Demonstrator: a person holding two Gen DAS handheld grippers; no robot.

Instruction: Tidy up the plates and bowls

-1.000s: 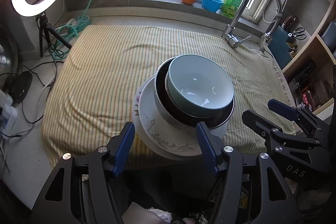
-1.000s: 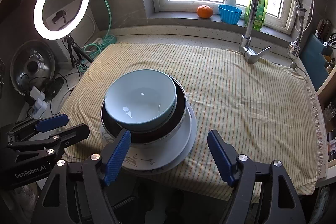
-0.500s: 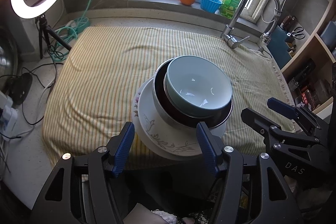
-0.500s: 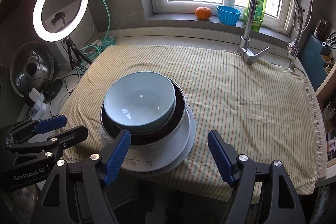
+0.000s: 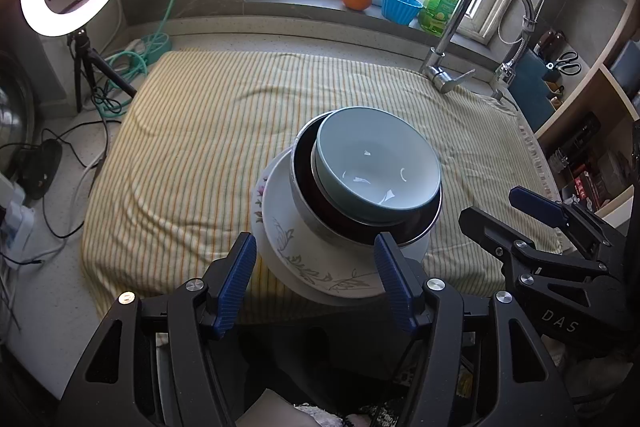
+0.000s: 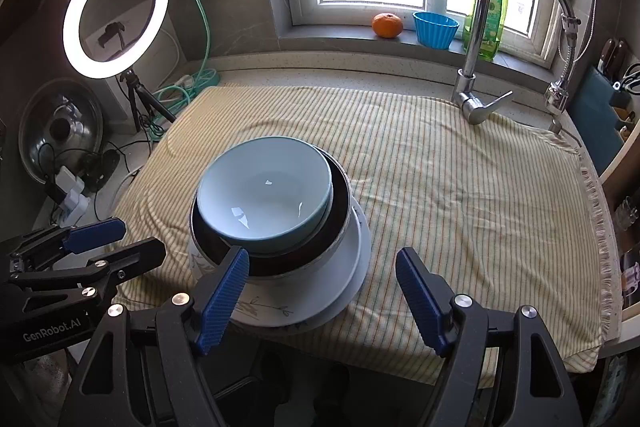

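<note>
Crockery sits in one stack near the front edge of our table, on the striped yellow cloth (image 6: 460,211). At the bottom lies a white plate (image 6: 320,291) with a leaf pattern; under it, in the left wrist view, we seem to see the flowered rim of a second plate (image 5: 260,191), though we cannot be sure. On the plate rests a metal bowl (image 5: 316,223) with a dark inside, and nested in that, a pale blue bowl (image 6: 264,199), sitting off-centre toward one side.

We hold our left gripper (image 5: 316,275) just short of the stack, fingers wide apart with nothing between them. Our right gripper (image 6: 324,299) hovers beside it, fingers wide too, empty.

We judge the organizing to be essentially done: plates below, bowls nested above, no loose dish elsewhere on the cloth. What may remain is centring the blue bowl, or drawing our hands away.
</note>
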